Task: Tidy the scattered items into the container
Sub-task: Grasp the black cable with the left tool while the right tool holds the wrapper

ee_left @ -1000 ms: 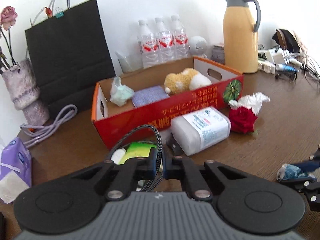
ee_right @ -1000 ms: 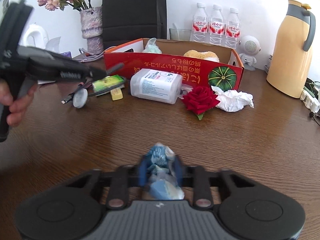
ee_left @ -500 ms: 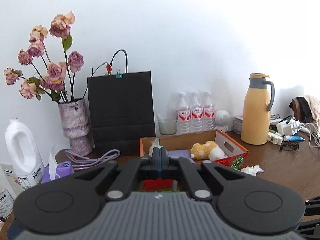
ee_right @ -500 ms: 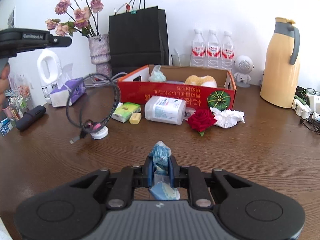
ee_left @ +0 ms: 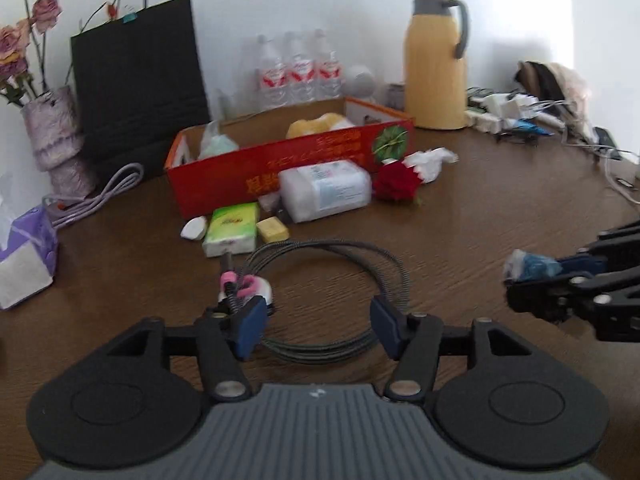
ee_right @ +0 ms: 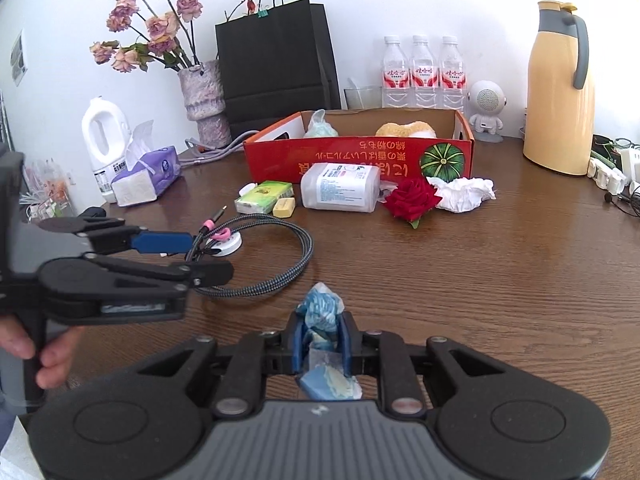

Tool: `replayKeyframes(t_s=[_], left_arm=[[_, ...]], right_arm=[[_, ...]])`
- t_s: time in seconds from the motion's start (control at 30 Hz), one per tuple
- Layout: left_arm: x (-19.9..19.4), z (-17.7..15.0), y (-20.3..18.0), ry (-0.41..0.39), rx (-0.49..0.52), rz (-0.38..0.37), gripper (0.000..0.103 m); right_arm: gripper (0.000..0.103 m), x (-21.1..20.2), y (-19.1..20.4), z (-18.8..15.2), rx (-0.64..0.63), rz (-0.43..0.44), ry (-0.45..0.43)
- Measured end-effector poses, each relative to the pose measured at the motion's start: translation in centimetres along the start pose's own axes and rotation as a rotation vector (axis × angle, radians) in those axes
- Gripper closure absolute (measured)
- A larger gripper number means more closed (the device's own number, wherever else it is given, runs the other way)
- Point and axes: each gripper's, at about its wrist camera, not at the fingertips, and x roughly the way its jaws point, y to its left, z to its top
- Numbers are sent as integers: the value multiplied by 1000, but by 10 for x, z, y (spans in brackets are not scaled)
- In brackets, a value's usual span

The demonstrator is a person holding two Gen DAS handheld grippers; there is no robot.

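The red cardboard box (ee_left: 288, 160) (ee_right: 360, 156) stands at the back of the wooden table with a plush toy (ee_right: 404, 130) and a pale green bag (ee_right: 320, 126) inside. My left gripper (ee_left: 316, 326) is open over a coiled braided cable (ee_left: 328, 296) (ee_right: 260, 256) that lies on the table. My right gripper (ee_right: 320, 344) is shut on a crumpled blue-and-white wrapper (ee_right: 320, 316), held above the table; it also shows in the left wrist view (ee_left: 532, 266). In front of the box lie a wipes pack (ee_right: 340, 186), a green tissue pack (ee_right: 264, 198), a yellow block (ee_right: 284, 207), a red rose (ee_right: 412, 200) and crumpled paper (ee_right: 464, 194).
A vase of flowers (ee_right: 200, 92), black bag (ee_right: 276, 64), water bottles (ee_right: 424, 72), small speaker (ee_right: 486, 112) and yellow thermos (ee_right: 560, 92) line the back. A purple tissue box (ee_right: 144, 176) and white jug (ee_right: 104, 140) stand left. Chargers and cables (ee_left: 540, 120) lie right.
My left gripper lifted the cable away from the box, came down nearer the front and opened; the cable now lies on the table. My right gripper still holds the wrapper.
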Motion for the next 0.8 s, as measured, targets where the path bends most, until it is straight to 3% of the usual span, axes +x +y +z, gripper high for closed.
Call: replayKeyframes(t_s=[0.07, 0.2, 0.23, 0.3, 0.33, 0.5, 0.63, 0.7, 0.8], left_arm=[[8, 2, 18, 9, -81, 18, 32], [21, 4, 47, 50, -217, 27, 32], [27, 5, 51, 71, -231, 13, 37], [38, 3, 57, 119, -255, 10, 57], [38, 2, 57, 105, -245, 22, 68], [34, 4, 65, 74, -222, -2, 87], [8, 7, 61, -42, -6, -125, 89], [-2, 10, 66, -62, 12, -185, 90], [-18, 19, 79, -110, -51, -231, 92]], right_arm=[[84, 6, 0, 1, -13, -7, 12], [72, 27, -12, 4, 13, -57, 42], [71, 31, -13, 7, 11, -72, 44], [62, 36, -15, 14, 10, -75, 36], [58, 37, -16, 18, 12, -68, 29], [50, 47, -19, 41, 3, -55, 9], [50, 51, -23, 60, -29, -10, -17], [50, 49, -25, 69, -50, 13, -40], [50, 49, -26, 78, -50, 68, -41]])
